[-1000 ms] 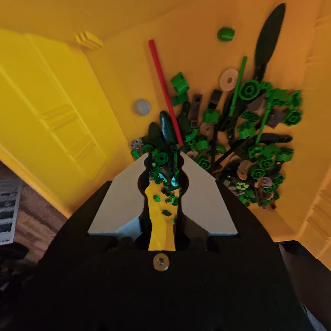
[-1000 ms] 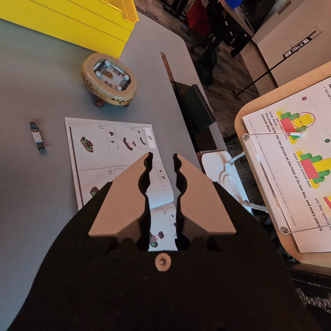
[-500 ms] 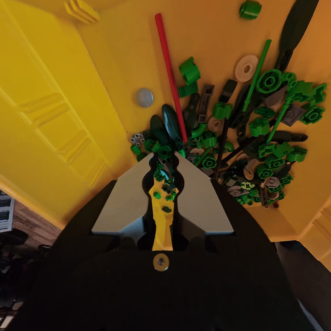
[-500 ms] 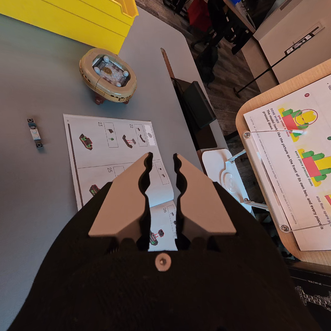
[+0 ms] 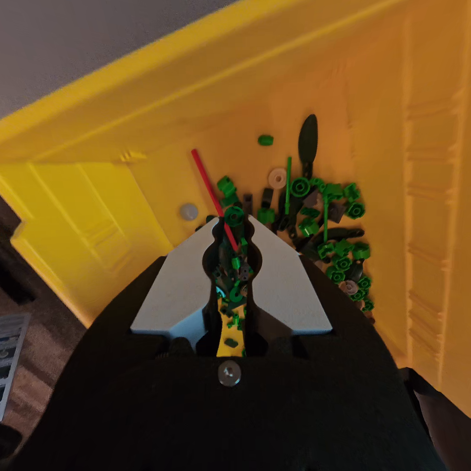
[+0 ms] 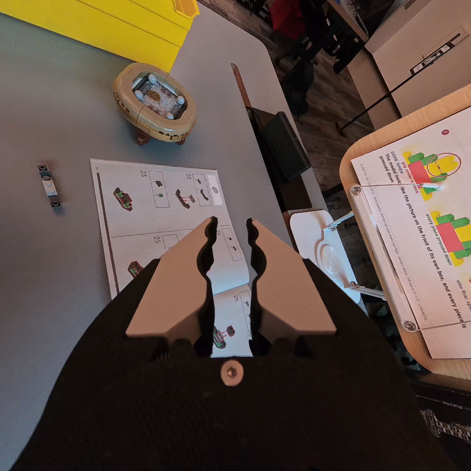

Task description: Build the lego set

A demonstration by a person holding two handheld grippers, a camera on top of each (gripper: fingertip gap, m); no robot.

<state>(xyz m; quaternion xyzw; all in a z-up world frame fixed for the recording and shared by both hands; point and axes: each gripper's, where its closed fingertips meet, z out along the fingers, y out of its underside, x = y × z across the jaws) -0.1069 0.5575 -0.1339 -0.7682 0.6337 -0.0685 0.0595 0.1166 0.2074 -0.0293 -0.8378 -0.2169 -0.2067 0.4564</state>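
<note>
In the left wrist view my left gripper [image 5: 234, 220] is above the floor of a yellow bin [image 5: 280, 76], shut on a round green lego piece [image 5: 233, 215] held at its fingertips. A pile of green, dark green and grey lego pieces [image 5: 331, 229] lies below and to the right, with a red rod [image 5: 205, 181] and a grey dome [image 5: 188, 211] beside it. In the right wrist view my right gripper [image 6: 232, 221] is open and empty above the open instruction booklet [image 6: 158, 193]. A tan oval lego model [image 6: 154, 102] stands beyond the booklet.
A small grey plate assembly [image 6: 49, 187] lies on the grey table [image 6: 51, 102] left of the booklet. The yellow bin [image 6: 114, 23] stands at the table's far side. At right are a wooden board with a printed sheet [image 6: 420, 229] and a white stand [image 6: 328, 257]. Across from one pair of fingers to the other is roughly 45 centimetres. The red rod [image 5: 205, 181] lies some 4 centimetres from my left tips, 45 centimetres from my right tips. Between my left fingertips and the grey dome [image 5: 188, 211] there is roughly 4 centimetres.
My left gripper closed on the round green piece and rose away from the pile, so the bin floor looks farther off. My right gripper has hardly moved.
</note>
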